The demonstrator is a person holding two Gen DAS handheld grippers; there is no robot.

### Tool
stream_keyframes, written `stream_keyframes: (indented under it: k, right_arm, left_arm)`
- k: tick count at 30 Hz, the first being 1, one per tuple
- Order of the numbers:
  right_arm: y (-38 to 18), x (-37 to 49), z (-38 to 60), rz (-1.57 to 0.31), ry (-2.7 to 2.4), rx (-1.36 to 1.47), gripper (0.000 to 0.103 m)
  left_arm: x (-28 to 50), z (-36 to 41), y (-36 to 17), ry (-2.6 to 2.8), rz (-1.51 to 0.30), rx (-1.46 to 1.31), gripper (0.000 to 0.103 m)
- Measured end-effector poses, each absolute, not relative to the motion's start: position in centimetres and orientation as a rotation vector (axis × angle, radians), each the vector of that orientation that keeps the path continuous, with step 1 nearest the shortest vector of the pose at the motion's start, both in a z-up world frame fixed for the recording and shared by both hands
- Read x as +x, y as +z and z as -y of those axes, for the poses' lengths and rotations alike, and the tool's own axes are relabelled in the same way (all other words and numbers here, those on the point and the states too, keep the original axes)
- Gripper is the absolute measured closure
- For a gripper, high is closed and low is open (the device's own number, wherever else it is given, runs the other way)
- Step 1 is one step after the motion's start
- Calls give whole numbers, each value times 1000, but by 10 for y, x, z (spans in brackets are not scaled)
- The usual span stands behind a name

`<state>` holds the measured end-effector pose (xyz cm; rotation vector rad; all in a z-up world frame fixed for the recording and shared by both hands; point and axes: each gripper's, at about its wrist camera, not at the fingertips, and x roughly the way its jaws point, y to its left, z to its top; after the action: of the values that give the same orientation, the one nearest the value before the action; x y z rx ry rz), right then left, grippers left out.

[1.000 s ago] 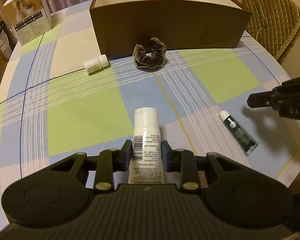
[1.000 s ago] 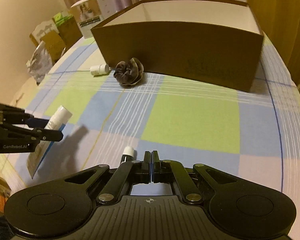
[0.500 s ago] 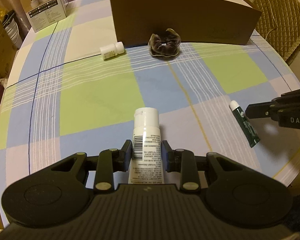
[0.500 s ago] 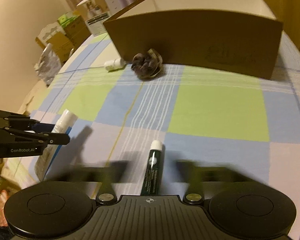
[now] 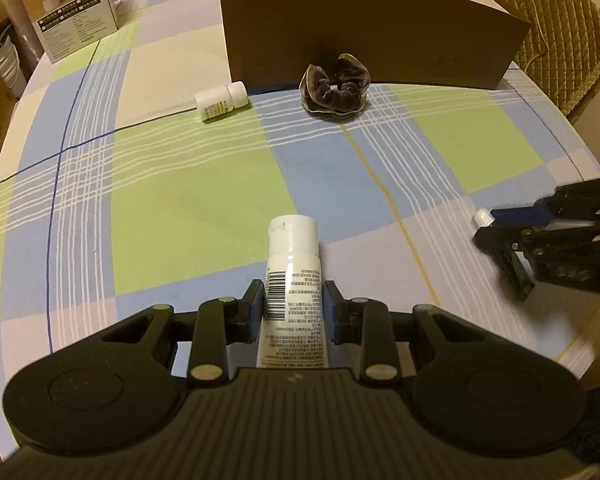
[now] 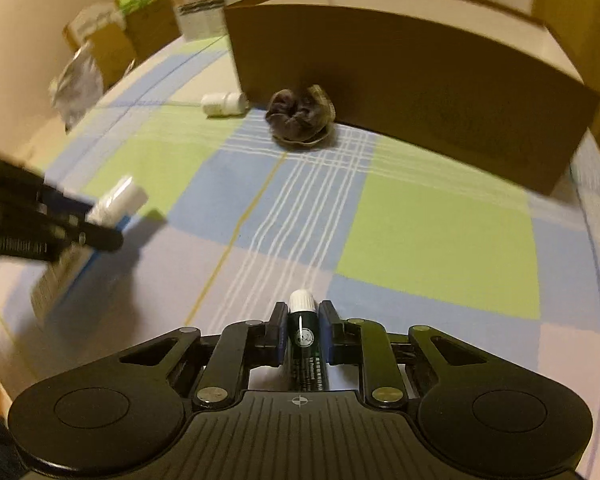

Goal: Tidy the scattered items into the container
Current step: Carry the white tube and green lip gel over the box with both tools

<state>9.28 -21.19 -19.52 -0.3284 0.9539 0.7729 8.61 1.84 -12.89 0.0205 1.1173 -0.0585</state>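
The left tool [image 5: 293, 306] pinches a white tube [image 5: 292, 280]; the right tool [image 6: 303, 330], its jaws just closing, clamps a green tube [image 6: 305, 344]. The box [image 5: 372, 40] stands at the worktop's [image 5: 188, 208] far edge, with a scrunchie [image 5: 334, 88] and bottle [image 5: 220, 101] before it.

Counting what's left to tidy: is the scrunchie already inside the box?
No, the scrunchie lies on the tablecloth against the box's outer wall.

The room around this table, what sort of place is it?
Probably a home dining or living room: a round table under a checked tablecloth, a quilted chair cover beside it, curtains behind, and cardboard boxes stacked by the wall.
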Motion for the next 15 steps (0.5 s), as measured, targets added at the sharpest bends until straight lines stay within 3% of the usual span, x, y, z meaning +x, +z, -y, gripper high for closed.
stream_keyframes:
  k: [15]
  right_arm:
    - [-138, 124, 247, -812, 700, -66, 85]
  left_arm:
    - [112, -14, -108, -131, -1041, 45, 77]
